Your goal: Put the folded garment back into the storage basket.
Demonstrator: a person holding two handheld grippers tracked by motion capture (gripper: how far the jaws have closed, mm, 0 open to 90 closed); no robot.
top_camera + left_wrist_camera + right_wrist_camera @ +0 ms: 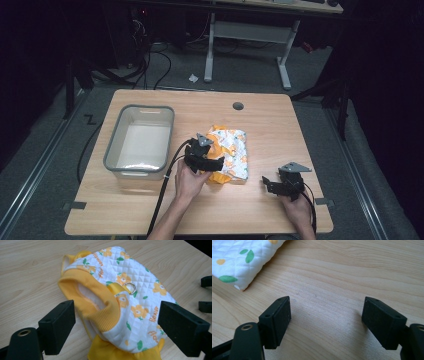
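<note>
high view: a pale wooden worktop [280, 125] stands in a dark room with grey floor and cables. a grey plastic bin [140, 141] sits at left; the quilted white-and-yellow flowered pet garment [231, 152] lies mid-worktop, long axis running away from the person. the left hand-held gripper [212, 164] is at its near edge; the right hand-held gripper [267, 184] is well apart.

left gripper view: jaws spread wide around the garment's yellow ribbed opening [100, 302]; orange "flower" lettering and a metal ring [130, 288] show.

right gripper view: jaws open over bare wood.

quilted white cloth garment [130, 290] with ribbed yellow trim, shiny metal ring [129, 287], matt pale wood table [342, 272], matt black jaws
</note>
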